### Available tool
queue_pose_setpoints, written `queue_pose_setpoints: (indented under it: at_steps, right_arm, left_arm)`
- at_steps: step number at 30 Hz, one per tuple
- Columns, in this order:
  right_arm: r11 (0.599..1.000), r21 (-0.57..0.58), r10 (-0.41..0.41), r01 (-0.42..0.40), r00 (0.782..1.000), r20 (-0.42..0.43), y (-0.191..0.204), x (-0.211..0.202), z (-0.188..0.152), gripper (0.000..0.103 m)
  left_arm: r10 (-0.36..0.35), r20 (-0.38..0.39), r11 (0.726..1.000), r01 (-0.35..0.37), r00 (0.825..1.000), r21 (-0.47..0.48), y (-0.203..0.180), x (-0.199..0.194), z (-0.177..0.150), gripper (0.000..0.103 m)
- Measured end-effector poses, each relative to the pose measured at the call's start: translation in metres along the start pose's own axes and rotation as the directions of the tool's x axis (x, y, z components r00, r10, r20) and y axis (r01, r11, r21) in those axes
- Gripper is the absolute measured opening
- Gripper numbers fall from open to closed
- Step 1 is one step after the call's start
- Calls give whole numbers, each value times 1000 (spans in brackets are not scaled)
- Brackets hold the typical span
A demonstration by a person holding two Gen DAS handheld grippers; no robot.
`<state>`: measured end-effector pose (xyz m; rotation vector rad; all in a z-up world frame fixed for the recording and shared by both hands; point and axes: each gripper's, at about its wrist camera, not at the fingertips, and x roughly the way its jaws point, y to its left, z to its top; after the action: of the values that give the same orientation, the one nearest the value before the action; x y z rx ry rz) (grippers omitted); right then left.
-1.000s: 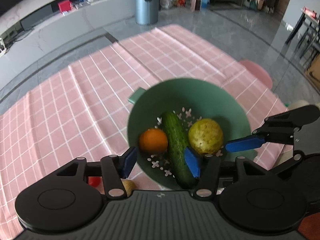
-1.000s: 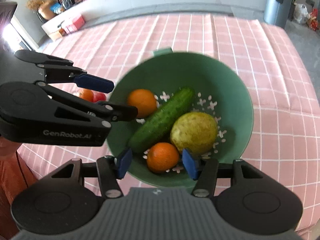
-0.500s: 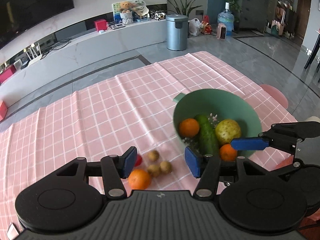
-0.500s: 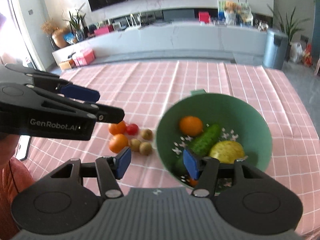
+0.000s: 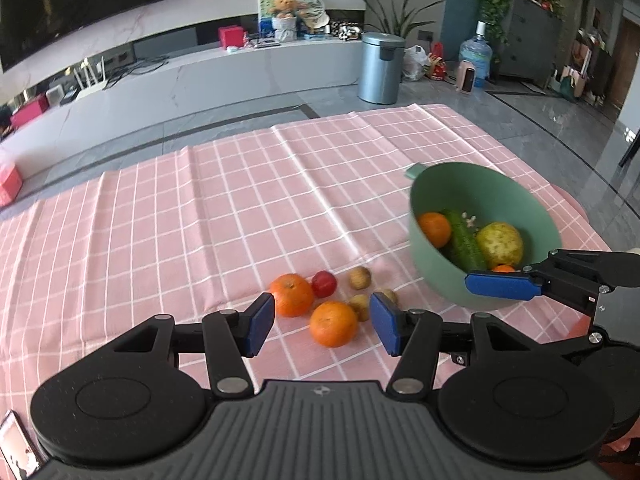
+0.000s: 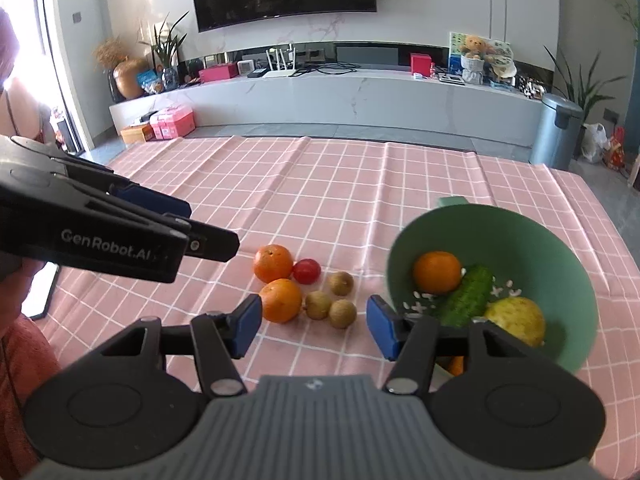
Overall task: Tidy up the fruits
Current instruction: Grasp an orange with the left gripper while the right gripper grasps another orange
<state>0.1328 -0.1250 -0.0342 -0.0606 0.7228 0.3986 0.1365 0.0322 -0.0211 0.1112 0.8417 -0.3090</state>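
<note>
A green colander bowl [image 5: 472,184] [image 6: 532,240] sits on the pink checked tablecloth at the right, holding an orange [image 5: 435,229], a cucumber [image 5: 464,242], a yellow-green fruit [image 5: 500,243] and another orange [image 5: 503,268]. On the cloth to its left lie two oranges [image 5: 333,323] [image 5: 291,294], a small red fruit [image 5: 323,284] and three small brown fruits [image 5: 359,278]. My left gripper [image 5: 322,327] is open and empty above the near orange. My right gripper [image 6: 314,327] is open and empty near the brown fruits [image 6: 341,313].
The pink tablecloth [image 5: 200,220] covers the table, with its far edge and right edge near the bowl. A phone [image 6: 40,292] lies at the left edge. A grey bin [image 5: 380,68] and a low white cabinet stand on the floor beyond.
Both grippers have pulled back and up from over the bowl. The loose fruits on the cloth have come into view, and the bowl now sits to the right.
</note>
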Motion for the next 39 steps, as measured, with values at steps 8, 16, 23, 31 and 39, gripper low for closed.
queue_pose_setpoints:
  at_steps: [8, 16, 23, 31, 39]
  right_arm:
    - [997, -74, -17, 16, 1000, -19, 21, 30, 0, 46]
    - [989, -134, -66, 57, 996, -60, 29, 59, -13, 34]
    - [986, -163, -52, 38, 995, -86, 31, 81, -17, 32]
    - [968, -252, -32, 16, 997, -63, 46, 100, -13, 35]
    - [940, -339, -55, 32, 997, -61, 58, 119, -12, 44]
  left_arm:
    - [-12, -23, 997, 10, 1000, -75, 29, 14, -15, 65]
    - [-57, -71, 992, 48, 996, -120, 41, 34, -32, 64]
    - [-73, -96, 988, 58, 993, -145, 46, 51, -39, 60]
    - [-60, -94, 980, 41, 994, -195, 63, 56, -37, 59]
    - [-60, -89, 981, 43, 994, -188, 64, 59, -34, 59]
